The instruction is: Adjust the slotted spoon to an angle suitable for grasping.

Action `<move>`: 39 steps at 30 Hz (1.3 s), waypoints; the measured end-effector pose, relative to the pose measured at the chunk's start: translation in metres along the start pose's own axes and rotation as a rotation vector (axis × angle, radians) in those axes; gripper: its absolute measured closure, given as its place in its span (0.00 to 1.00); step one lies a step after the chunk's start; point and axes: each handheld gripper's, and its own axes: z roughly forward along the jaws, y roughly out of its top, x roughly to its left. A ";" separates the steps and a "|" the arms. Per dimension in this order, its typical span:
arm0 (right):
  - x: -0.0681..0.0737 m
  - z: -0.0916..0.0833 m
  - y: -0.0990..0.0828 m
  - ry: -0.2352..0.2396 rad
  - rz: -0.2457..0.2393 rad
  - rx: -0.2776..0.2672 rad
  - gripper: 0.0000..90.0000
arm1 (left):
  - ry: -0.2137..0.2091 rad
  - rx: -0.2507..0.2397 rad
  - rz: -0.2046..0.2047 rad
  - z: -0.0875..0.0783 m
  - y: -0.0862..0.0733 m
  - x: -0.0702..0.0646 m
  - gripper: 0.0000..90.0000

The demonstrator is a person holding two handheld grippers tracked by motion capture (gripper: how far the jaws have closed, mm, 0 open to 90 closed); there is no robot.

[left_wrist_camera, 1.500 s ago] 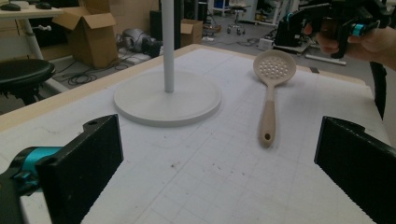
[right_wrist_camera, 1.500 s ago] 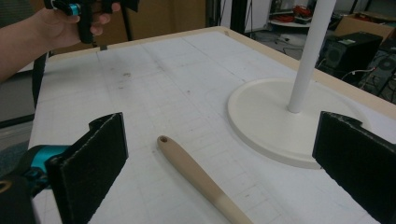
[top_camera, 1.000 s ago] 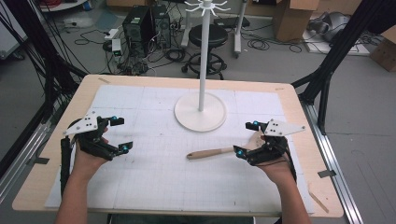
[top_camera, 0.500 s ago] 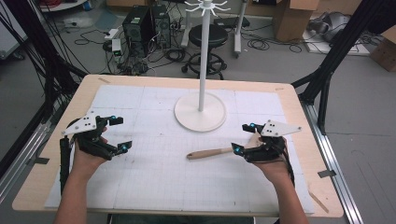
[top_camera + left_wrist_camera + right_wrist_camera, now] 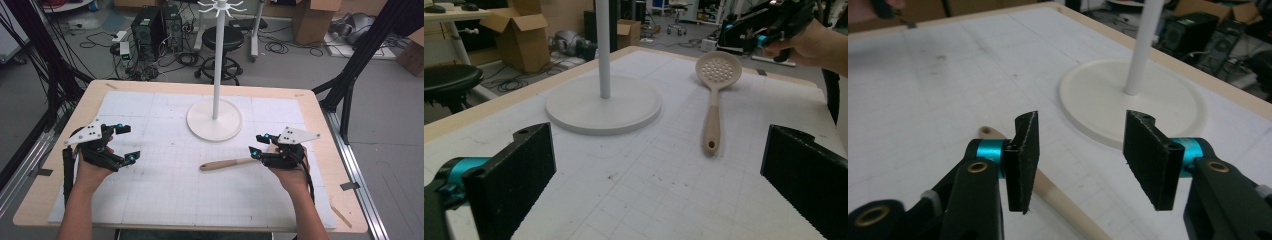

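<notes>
Cluttered lab floor with computer towers, cable runs and cardboard boxes lies behind the pale wooden table (image 5: 320,107), which is topped by a white gridded mat (image 5: 165,200).

Observation: beige slotted spoon with a round perforated head and a wooden-toned handle (image 5: 712,107) lies flat on the mat, right of centre, handle end toward the middle of the table. White round-based stand with a tall pole and hooked top (image 5: 215,120) sits just behind it, apart from it.

Change: right gripper (image 5: 1080,152) has just been closing its jaws. In the high view a second ago they stood wide; now they are noticeably narrower. From its own view, the jaws are part-way closed with a clear gap between them; the handle (image 5: 1048,187) runs under the left jaw rather than between the pads, and no pad presses on it. Hand has not shifted.

Left gripper (image 5: 125,142) rests at the left of the mat, jaws spread wide, nothing between them, unchanged from the earlier frames.

Reading: this looks like the start of a grasp on the spoon, not yet secured. Alignment over the handle appears off; contact cannot be confirmed.
</notes>
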 end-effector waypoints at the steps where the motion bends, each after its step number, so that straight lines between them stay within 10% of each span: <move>1: -0.001 0.002 -0.001 -0.009 0.005 0.017 0.65 | -0.001 0.000 -0.003 0.000 0.000 0.000 0.02; 13: -0.019 0.034 -0.015 -0.239 0.020 0.266 0.94 | 0.010 0.005 -0.002 -0.002 -0.001 0.002 0.02; 28: -0.024 0.048 -0.036 -0.249 0.124 0.475 1.00 | 0.000 0.008 0.000 -0.001 -0.001 0.002 0.02; 39: -0.015 0.037 -0.039 -0.236 0.163 0.488 1.00 | -0.004 0.006 -0.002 0.000 0.000 0.001 0.02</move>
